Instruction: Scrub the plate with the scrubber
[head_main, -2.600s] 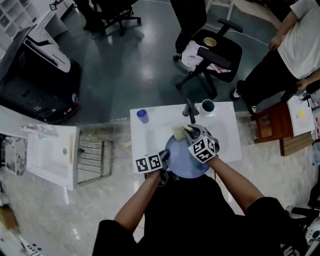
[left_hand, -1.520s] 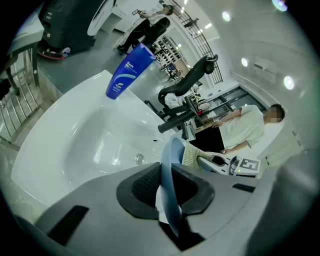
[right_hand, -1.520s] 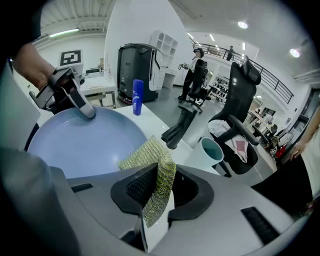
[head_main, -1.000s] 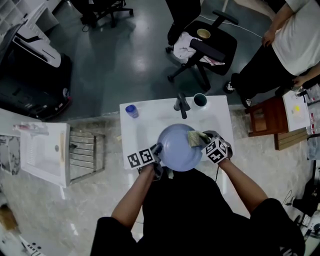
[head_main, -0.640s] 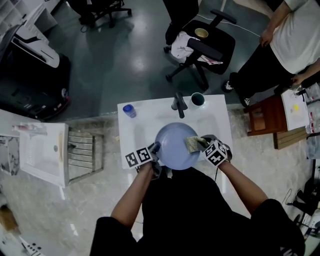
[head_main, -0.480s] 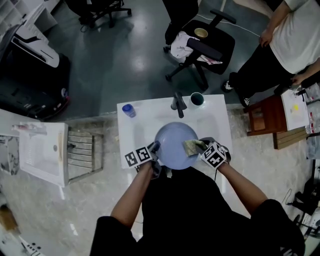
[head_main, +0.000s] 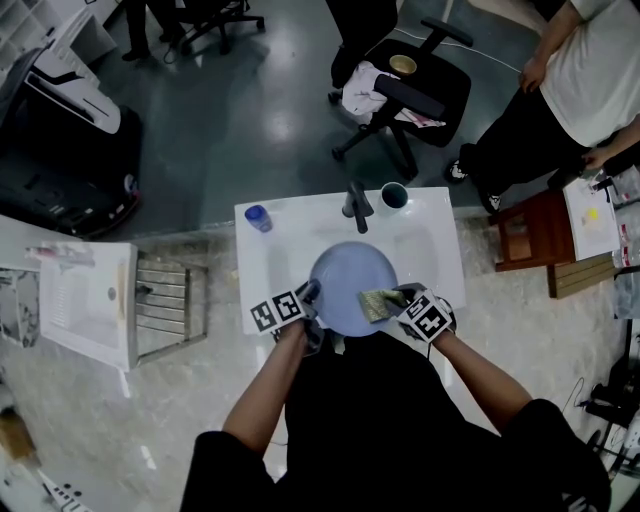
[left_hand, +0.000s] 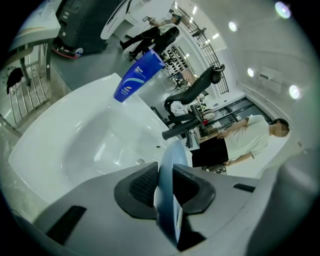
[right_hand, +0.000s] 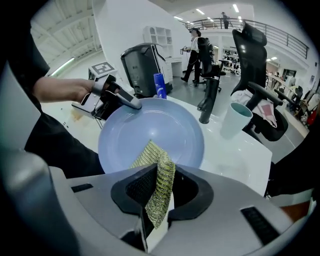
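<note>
A pale blue plate (head_main: 345, 280) is held tilted over the white sink (head_main: 268, 262). My left gripper (head_main: 312, 294) is shut on its left rim; in the left gripper view the plate (left_hand: 166, 165) stands edge-on between the pads. My right gripper (head_main: 398, 298) is shut on a yellow-green mesh scrubber (head_main: 374, 303), which lies against the plate's lower right part. In the right gripper view the scrubber (right_hand: 158, 186) hangs folded between the jaws in front of the plate (right_hand: 150, 127), with the left gripper (right_hand: 113, 100) at the plate's far rim.
A dark faucet (head_main: 356, 206) and a teal cup (head_main: 393, 197) stand at the sink's back edge, a blue bottle (head_main: 258, 218) at its back left corner. A metal rack (head_main: 175, 300) is to the left. An office chair (head_main: 405, 95) and people stand beyond.
My right gripper has slid the scrubber from the plate's right rim toward its near edge and a little inward. The left gripper and the plate have kept still.
</note>
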